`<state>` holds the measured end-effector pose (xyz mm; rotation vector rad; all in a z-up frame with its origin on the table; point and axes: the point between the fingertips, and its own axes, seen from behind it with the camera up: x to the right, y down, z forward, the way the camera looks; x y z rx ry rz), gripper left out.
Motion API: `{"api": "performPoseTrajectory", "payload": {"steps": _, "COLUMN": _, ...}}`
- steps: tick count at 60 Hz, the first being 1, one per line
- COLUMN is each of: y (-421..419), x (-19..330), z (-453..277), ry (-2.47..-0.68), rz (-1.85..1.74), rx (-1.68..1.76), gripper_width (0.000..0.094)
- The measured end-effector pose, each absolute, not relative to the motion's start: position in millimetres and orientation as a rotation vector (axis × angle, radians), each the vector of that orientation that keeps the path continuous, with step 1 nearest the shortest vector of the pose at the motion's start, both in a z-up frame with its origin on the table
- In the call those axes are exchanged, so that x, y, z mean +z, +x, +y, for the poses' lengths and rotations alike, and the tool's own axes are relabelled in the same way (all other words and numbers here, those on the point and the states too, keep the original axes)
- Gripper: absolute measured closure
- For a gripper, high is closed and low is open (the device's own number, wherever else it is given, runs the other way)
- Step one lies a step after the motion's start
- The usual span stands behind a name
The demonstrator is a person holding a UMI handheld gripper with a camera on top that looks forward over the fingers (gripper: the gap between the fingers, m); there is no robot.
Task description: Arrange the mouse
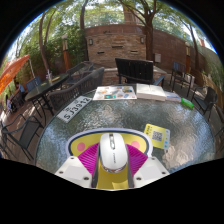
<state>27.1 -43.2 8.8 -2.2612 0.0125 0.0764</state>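
Observation:
A white computer mouse with a grey scroll wheel sits between my gripper's two fingers, pointing away from me. The magenta pads press against both of its sides, so the gripper is shut on the mouse. A yellow surface shows under the mouse's near end, between the fingers. I cannot tell whether the mouse rests on it or is lifted. All of this is at the near edge of a round glass table.
Beyond the fingers lie a yellow printed card, a white lettered strip, an open magazine, a white booklet and a green object. A black chair back stands at the far edge. Metal chairs are at the left.

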Motion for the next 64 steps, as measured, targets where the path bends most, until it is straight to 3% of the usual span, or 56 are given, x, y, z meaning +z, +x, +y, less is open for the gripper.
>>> {"api": "performPoseTrajectory", "payload": {"steps": 8, "y": 19.1, "x": -10.9, "z": -54.1, "ry": -2.305, "rz": 0.013, "rx": 0.066, "gripper_width": 0.0368}}
{"api": "performPoseTrajectory", "payload": {"steps": 12, "y": 19.8, "x": 6.6, "z": -59.3, "ry": -2.287, "rz": -0.022, "rx": 0.039, "gripper_width": 0.0092}}
{"api": "performPoseTrajectory", "payload": {"steps": 13, "y": 18.9, "x": 11.9, "z": -61.4, "ry": -2.280, "rz": -0.030, "rx": 0.036, "gripper_width": 0.0068}}
{"api": "performPoseTrajectory", "payload": {"steps": 15, "y": 15.7, "x": 23.5, "z": -67.5, "ry": -2.269, "rz": -0.040, "rx": 0.029, "gripper_width": 0.0109}}
{"api": "performPoseTrajectory", "payload": {"steps": 20, "y": 16.0, "x": 57.0, "z": -87.1, "ry": -2.256, "rz": -0.051, "rx": -0.003, "gripper_width": 0.0068}}
{"api": "performPoseTrajectory", "payload": {"steps": 39, "y": 11.2, "x": 164.1, "z": -177.3, "ry": -2.240, "rz": -0.046, "rx": -0.081, "gripper_width": 0.0073}}
{"api": "performPoseTrajectory", "payload": {"steps": 49, "y": 7.7, "x": 186.9, "z": -209.9, "ry": -2.229, "rz": -0.045, "rx": -0.106, "gripper_width": 0.0076}}
{"api": "performPoseTrajectory", "payload": {"steps": 64, "y": -0.2, "x": 186.5, "z": -233.3, "ry": -2.244, "rz": -0.059, "rx": -0.107, "gripper_width": 0.0080}}
